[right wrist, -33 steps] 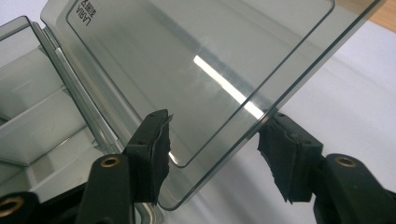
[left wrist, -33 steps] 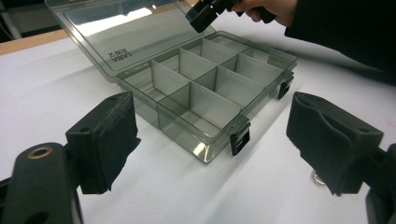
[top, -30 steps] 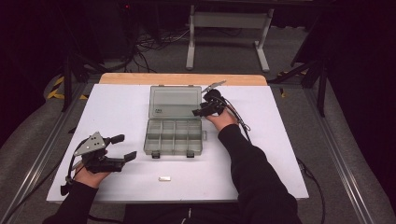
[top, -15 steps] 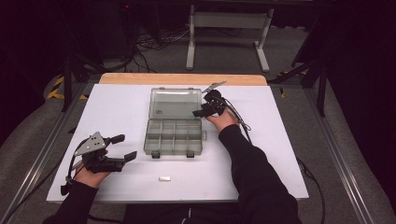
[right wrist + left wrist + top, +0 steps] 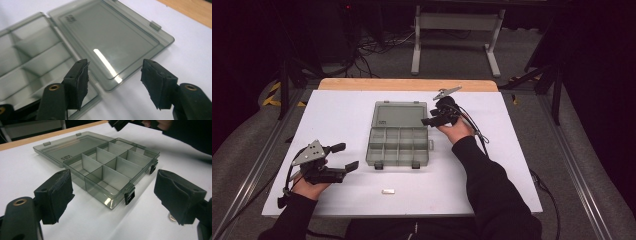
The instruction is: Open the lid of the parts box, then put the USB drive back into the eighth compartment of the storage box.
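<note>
Lying open, one box [image 5: 398, 139], eight compartments, apparently

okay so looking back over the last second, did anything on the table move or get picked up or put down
Nothing visibly changed. The right gripper stays open by the right edge of the organizer box, near its flat-open lid, holding nothing. The left gripper stays open at the near left, and the small white piece lies where it was.

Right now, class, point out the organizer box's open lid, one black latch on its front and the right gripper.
lid [image 5: 107, 42], right gripper view, middle of the flat clear panel.
latch [image 5: 129, 197], left gripper view, black clip on the near front wall.
right gripper [image 5: 428, 121], high view, midway between its fingertips.
</note>
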Motion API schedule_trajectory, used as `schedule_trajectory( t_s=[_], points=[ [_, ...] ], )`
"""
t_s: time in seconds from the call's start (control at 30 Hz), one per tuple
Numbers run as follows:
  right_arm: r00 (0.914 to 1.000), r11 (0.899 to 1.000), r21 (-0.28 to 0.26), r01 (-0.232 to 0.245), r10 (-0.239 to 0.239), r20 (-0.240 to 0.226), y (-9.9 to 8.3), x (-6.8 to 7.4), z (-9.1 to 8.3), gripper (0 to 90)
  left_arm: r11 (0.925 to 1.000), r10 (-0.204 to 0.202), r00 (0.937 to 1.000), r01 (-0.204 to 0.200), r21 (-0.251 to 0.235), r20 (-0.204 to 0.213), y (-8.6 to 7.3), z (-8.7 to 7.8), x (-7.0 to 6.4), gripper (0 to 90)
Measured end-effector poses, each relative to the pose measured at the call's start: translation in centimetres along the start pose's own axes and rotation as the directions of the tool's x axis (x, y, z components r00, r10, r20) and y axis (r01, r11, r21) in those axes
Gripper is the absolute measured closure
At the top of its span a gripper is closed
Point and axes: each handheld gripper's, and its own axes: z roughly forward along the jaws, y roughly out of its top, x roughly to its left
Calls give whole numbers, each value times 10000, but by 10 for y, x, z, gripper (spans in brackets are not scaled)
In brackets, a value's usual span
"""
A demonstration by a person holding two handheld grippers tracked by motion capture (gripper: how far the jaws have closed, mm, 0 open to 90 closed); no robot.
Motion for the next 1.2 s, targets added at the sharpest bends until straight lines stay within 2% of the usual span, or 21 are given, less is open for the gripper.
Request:
schedule_trajectory(
  t_s=[0.17, 0.27, 0.33, 0.57, 0.77, 0.9, 1.03, 1.2],
  points=[
    [9980, 9971, -470, 590, -599, -178, -1, 22, -25, 376, 9997, -194, 9998, 193, -125, -50, -3, -4, 3, 158],
    [9947, 9939, -468, 1003, -1012, -168, -1, 33, -36, 370, 9991, -366, 9993, 366, -229, -5, -4, -5, 4, 158],
    [9929, 9920, -549, 1138, -1154, -283, -1, 40, -43, 369, 9992, -330, 9994, 330, -244, -31, -4, -6, 4, 157],
    [9811, 9797, -809, 1833, -1875, -477, -8, 68, -65, 358, 9987, -398, 9992, 399, -329, 19, -5, -8, 5, 152],
    [9726, 9726, -872, 2154, -2216, -699, -14, 85, -72, 347, 9984, -368, 9993, 369, -432, 20, -5, -9, 5, 141],
    [9636, 9643, -942, 2474, -2550, -800, -15, 96, -76, 340, 9984, -365, 9993, 366, -433, 38, -5, -8, 5, 138],
    [9529, 9555, -983, 2782, -2874, -973, -16, 107, -76, 335, 9985, -359, 9993, 361, -415, 47, -5, -8, 5, 137],
    [9347, 9426, -882, 3222, -3315, -1280, -15, 120, -73, 321, 9984, -361, 9993, 363, -442, 56, -5, -8, 5, 136]
  ],
)
